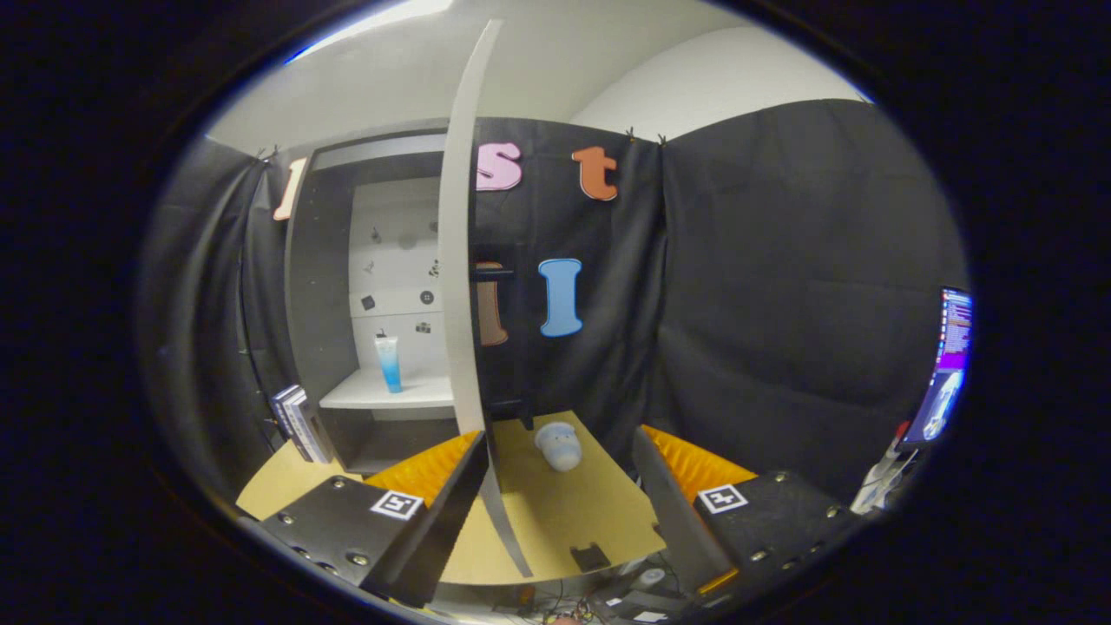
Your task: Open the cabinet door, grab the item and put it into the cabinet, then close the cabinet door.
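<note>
**Door open; item not yet collected**

Gripper view. The cabinet [347, 286] stands at the back left of the table [555, 521], against the booth's cloth wall. Its door [458, 260] is swung fully out and is seen edge-on, running from above the cabinet down to a point between the fingers. The dark handle [491, 273] projects from the door's right face.

Inside, a white shelf [391, 395] carries an upright blue-and-white tube [388, 363]. The lower compartment appears bare, though it is dim. Some books [299, 424] lean just outside the cabinet's left wall.

The item to be stowed, a small pale soft toy [560, 445], lies on the table to the right of the door, beyond the fingers and apart from them. A small dark flat piece [591, 555] lies nearer, by the table edge. A monitor [948, 365] stands far right.

The gripper [555, 512] has its fingers spread wide, holding nothing; the door's lower edge passes through the gap without visible contact on either pad.

Assessment: the opening step looks complete, and the grab step is in hand but not begun. The next move calls for shifting right, clear of the door, and advancing until the toy sits between the spread fingers before pressing them together. Risk: knocking the door on the way across.
</note>
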### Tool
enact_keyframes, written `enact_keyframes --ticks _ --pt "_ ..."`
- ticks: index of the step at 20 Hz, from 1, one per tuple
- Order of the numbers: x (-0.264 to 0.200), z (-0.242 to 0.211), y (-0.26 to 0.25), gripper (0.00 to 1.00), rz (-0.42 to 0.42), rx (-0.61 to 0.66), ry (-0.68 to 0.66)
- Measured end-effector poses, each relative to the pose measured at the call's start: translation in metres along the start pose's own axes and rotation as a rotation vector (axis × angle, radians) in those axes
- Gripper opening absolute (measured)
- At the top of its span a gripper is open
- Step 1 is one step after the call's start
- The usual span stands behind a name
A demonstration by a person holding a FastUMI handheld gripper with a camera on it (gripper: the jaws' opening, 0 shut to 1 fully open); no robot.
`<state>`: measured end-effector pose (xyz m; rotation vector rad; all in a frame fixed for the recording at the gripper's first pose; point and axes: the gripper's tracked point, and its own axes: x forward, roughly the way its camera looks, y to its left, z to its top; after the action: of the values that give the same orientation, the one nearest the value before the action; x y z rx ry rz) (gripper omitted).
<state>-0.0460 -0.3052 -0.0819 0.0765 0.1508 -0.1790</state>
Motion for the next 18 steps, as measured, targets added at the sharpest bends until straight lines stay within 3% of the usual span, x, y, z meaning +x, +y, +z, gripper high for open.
enact_keyframes --ticks 8,18 --pt "0.032 0.012 -0.002 0.98 0.103 -0.005 -0.027" --pt "0.022 0.008 0.07 0.98 0.318 -0.017 0.004"
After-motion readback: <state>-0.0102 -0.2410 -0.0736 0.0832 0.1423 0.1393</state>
